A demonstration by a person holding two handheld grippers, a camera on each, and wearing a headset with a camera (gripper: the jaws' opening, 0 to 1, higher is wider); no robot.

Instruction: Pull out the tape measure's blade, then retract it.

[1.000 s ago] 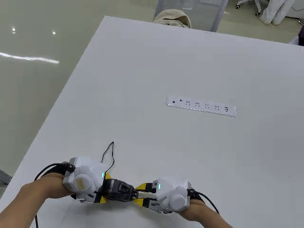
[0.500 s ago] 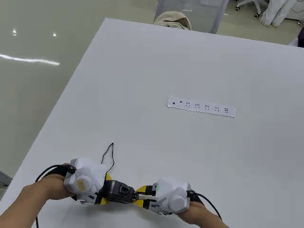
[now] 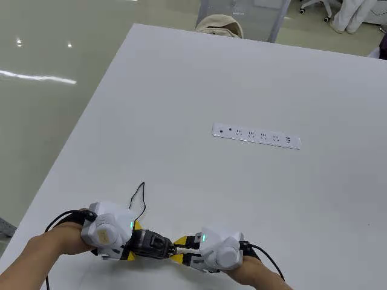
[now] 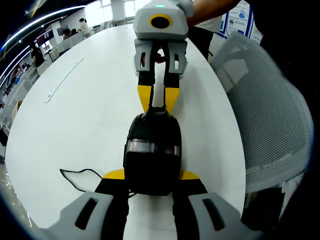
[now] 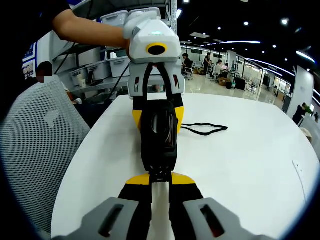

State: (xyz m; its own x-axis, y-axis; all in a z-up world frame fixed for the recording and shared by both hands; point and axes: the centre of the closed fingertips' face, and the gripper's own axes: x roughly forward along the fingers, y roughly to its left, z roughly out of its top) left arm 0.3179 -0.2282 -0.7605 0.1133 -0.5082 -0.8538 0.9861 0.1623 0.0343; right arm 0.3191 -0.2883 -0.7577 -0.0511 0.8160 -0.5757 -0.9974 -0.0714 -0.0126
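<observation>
A black tape measure (image 3: 150,243) lies near the white table's (image 3: 242,78) front edge, and my left gripper (image 3: 134,241) is shut on its case from the left. In the left gripper view the case (image 4: 152,155) sits between the yellow-tipped jaws of my left gripper (image 4: 152,175). My right gripper (image 3: 180,249) faces it from the right, shut on a short pale length of blade (image 3: 187,249). In the right gripper view, my right gripper (image 5: 160,179) pinches the blade (image 5: 160,200) just at the case's (image 5: 159,135) mouth. The case's thin black strap (image 5: 202,128) trails across the table.
A white power strip (image 3: 256,135) lies mid-table, well beyond the grippers. A grey mesh chair (image 4: 265,125) stands close behind the table's near edge. The table's left edge (image 3: 72,151) drops to a shiny floor. More chairs stand past the far edge.
</observation>
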